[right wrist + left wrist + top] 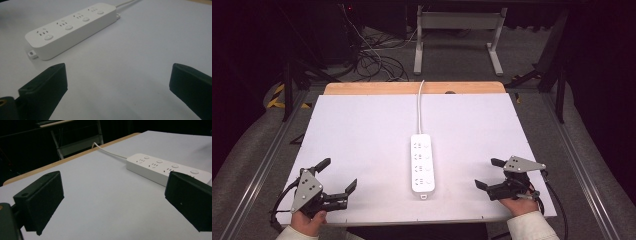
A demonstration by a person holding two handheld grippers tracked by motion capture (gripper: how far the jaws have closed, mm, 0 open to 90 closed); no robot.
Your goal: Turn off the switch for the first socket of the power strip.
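Seen from the high view, a white-covered counter point(362, 130) with a wooden far edge stands in a dark room, with tangled cables point(372, 60) and a grey table frame point(457, 35) on the floor beyond it. The left hand-held gripper point(337, 176) and the right hand-held gripper point(489, 172) rest at the near edge, both released, jaws spread on nothing. A white power strip point(422, 162) lies flat between them, well apart from each, its cord point(420, 107) running away over the far edge. In the left gripper view, the power strip point(165, 167) lies ahead and to the right, its near end hidden behind the right jaw. In the right gripper view, the power strip point(71, 26) lies ahead and to the left, beyond the open jaws; its cord leaves the picture at the top.
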